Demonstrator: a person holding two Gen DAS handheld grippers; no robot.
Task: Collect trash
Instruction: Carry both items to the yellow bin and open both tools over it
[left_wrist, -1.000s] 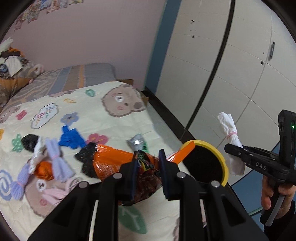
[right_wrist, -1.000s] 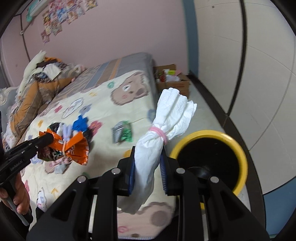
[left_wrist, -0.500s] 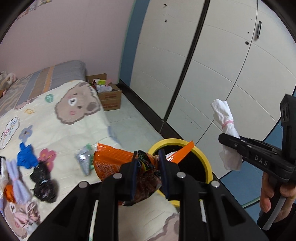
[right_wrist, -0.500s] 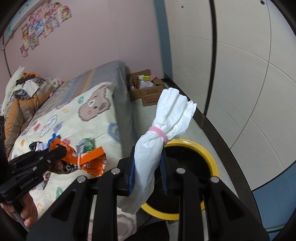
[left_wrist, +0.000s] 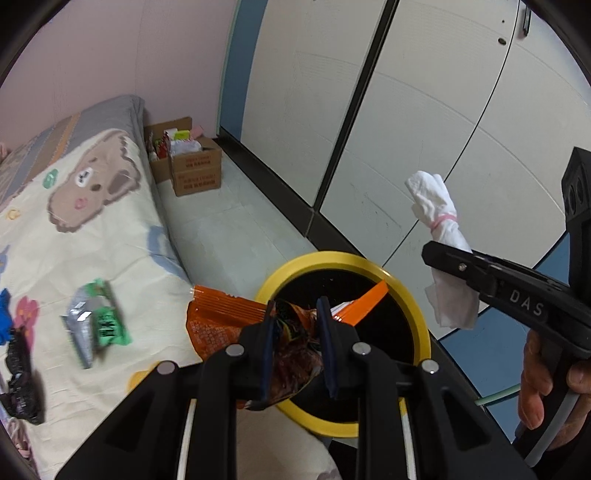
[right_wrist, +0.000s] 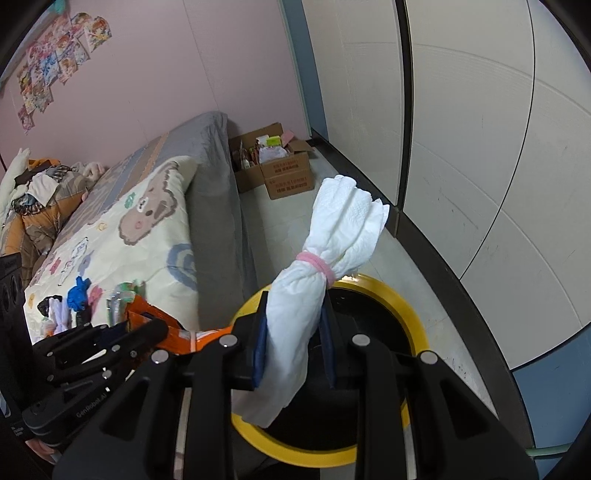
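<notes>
In the left wrist view, an orange snack bag (left_wrist: 229, 317) is clamped in the left gripper (left_wrist: 295, 332). The bag lies crosswise, over the rim of the yellow bin (left_wrist: 417, 314).

In the right wrist view, a white tissue bundle (right_wrist: 317, 291) is pinched by the right gripper (right_wrist: 295, 343). It points up and to the right, above the bin (right_wrist: 402, 314).

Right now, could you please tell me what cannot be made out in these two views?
- Bin inside: both views, only darkness, contents unknown.
- Green wrapper print: left view, motion blur.
- Orange bag label: left view, the left tool covers it.
- Cardboard box contents: both views, too small.
- Blanket litter: cut off at the left edge.
</notes>
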